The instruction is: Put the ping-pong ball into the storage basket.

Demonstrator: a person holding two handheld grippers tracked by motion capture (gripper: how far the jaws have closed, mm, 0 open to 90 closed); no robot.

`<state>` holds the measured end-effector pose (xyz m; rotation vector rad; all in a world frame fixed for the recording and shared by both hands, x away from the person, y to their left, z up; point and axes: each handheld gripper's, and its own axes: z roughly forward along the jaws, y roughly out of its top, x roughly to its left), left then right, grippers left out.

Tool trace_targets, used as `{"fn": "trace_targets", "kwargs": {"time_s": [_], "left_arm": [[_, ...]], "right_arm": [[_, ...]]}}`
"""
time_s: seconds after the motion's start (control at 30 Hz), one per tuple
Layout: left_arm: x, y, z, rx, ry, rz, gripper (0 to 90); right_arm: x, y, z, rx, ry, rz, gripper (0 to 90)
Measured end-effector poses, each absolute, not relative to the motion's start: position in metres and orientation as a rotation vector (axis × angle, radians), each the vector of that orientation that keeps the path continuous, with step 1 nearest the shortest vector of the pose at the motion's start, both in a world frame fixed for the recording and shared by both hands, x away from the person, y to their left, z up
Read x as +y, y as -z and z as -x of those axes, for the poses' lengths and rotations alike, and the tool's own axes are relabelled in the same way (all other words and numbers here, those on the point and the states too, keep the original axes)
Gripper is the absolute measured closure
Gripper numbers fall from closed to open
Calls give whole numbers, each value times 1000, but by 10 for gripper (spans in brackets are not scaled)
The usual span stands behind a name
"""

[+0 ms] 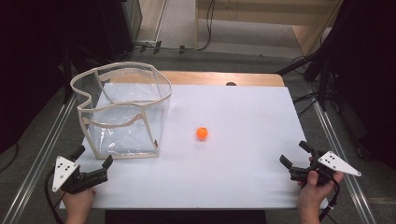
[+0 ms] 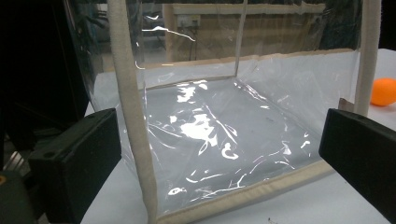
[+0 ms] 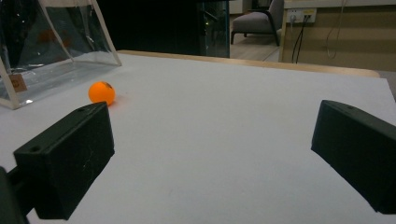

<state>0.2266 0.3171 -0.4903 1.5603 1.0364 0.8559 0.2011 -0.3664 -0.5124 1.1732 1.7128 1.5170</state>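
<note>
Resting at the near corners of the white surface, the left tongs and right tongs stood wide, holding nothing. An orange ball lay between them, just beside the clear bag.

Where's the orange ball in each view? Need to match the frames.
High view: orange ball near the middle of the white table, right of the clear bag.
Left gripper view: at the right edge, beyond the bag's right trimmed edge.
Right gripper view: upper left, just above the left jaw, right of the bag's corner.
Shared landmark: the clear bag with beige trim.
</note>
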Motion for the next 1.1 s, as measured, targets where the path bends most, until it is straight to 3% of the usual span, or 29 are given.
{"fn": "trace_targets", "kwargs": {"time_s": [0.43, 1.1], "left_arm": [[316, 491, -227, 1037, -858, -1574, 0], [315, 491, -227, 1029, -852, -1582, 0]], "right_arm": [[-355, 500, -208, 1795, -1472, -1136, 0], [-296, 469, -246, 2123, -1400, -1018, 0]]}}
